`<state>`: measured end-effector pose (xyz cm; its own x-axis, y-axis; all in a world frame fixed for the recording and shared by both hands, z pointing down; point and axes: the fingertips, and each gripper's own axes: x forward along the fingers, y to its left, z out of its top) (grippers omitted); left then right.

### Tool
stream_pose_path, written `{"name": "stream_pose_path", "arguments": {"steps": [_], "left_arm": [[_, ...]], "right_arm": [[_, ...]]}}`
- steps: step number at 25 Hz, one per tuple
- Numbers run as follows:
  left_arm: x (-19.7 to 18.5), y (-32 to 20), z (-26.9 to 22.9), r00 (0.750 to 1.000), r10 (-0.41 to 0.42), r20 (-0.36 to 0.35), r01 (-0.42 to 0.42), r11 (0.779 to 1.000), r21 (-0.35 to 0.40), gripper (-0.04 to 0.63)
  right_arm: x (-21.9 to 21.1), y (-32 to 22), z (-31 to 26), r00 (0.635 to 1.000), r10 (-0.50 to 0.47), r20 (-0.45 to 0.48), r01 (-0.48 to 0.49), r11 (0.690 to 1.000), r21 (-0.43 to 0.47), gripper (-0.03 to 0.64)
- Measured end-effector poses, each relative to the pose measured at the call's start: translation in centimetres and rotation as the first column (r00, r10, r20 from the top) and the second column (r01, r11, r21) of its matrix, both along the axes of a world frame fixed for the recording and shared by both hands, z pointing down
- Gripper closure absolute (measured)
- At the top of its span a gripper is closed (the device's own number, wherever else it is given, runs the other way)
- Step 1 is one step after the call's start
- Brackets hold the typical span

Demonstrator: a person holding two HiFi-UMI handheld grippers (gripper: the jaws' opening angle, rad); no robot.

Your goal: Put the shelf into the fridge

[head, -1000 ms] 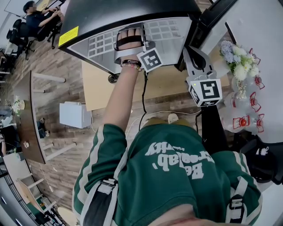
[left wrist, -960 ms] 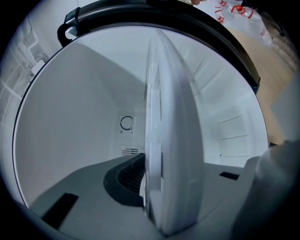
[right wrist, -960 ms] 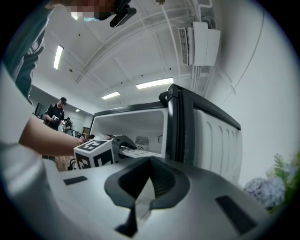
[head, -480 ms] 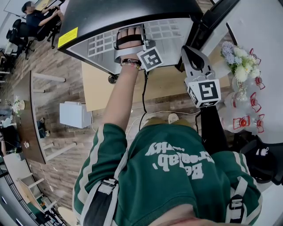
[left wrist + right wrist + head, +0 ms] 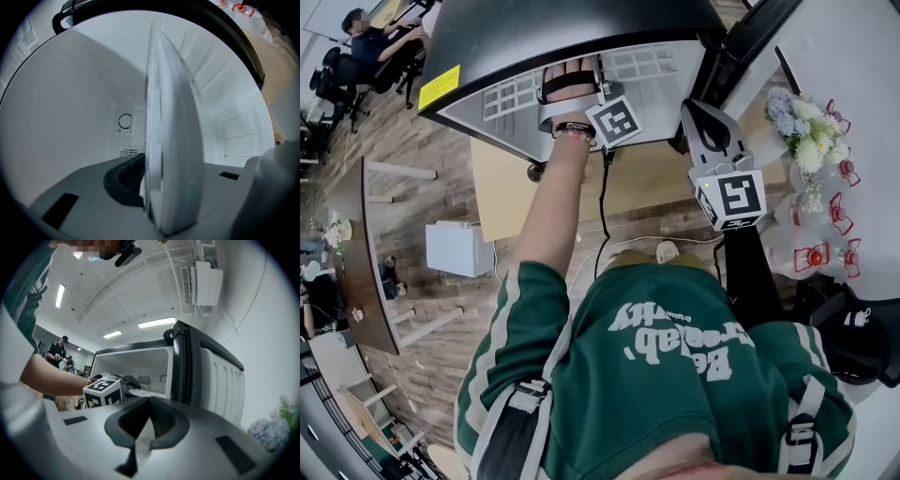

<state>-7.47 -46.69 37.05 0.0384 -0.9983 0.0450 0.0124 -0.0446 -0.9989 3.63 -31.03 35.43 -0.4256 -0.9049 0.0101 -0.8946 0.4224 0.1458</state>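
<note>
1. Left claw [image 5: 574, 92]: I see it reached into the mouth of the open fridge [image 5: 534, 28]. Its jaws are clamped on the near edge of the shelf [image 5: 171, 140], held only as far apart as the shelf is thick.
2. Shelf: white, seen edge-on in the left gripper view. It runs from the claw into the fridge's white interior, with a round dial [image 5: 125, 121] on the back wall behind it.
3. Right claw [image 5: 140, 437]: outside the fridge, to the right of the opening. Its jaws are drawn together with nothing between them.
4. Flowers [image 5: 806, 127]: far right.
</note>
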Motion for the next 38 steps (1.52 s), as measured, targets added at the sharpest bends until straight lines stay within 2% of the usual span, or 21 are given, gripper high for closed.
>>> {"name": "stream_pose_path", "arguments": {"steps": [30,38], "left_arm": [[0.0,-1.4,-0.3,1.0,-0.002,0.009,0.002,1.0,0.024,0.494],[-0.1,-1.5,-0.1,1.0,-0.005,0.007,0.005,1.0,0.012,0.494]], "right_arm": [[0.6,0.2,0.2,0.999,0.038,0.005,-0.038,0.999,-0.004,0.614],[0.9,0.3,0.1,0.999,0.044,0.0,-0.044,0.999,-0.006,0.614]]}}
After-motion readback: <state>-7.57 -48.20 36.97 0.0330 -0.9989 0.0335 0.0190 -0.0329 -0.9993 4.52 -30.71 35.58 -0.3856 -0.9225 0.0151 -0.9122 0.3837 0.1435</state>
